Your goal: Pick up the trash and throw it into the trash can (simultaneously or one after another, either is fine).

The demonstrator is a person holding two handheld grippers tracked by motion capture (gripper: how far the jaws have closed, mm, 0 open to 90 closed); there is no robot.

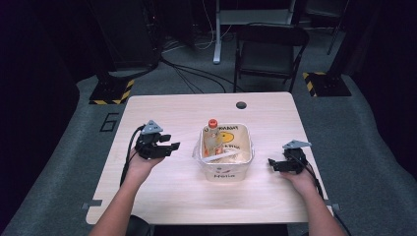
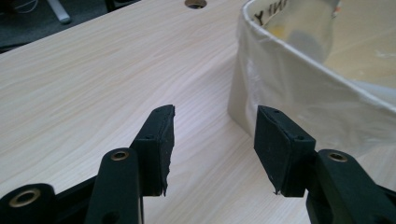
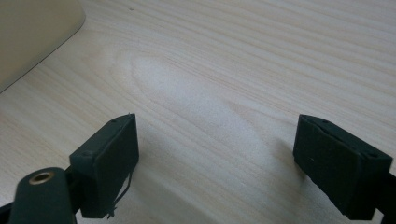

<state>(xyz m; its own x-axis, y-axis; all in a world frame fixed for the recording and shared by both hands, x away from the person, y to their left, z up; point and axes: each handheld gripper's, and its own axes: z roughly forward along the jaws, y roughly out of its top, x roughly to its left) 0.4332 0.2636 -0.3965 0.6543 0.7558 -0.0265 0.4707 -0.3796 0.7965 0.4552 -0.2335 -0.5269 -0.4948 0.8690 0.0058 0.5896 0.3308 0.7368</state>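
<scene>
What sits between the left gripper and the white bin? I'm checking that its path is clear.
Nothing visible. The left gripper is open, with bare table between its jaws, and the white bin stands just ahead to the side.

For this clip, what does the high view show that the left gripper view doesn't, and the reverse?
High view alone: a bottle with an orange cap standing in the lined bin, both hands with their tongs, the left tongs and right tongs flanking the bin, and a chair beyond the table.

Left gripper view alone: the left tongs' pads close up, apart, with bare wood between them.

Both: the bin, the table and its cable hole.
</scene>
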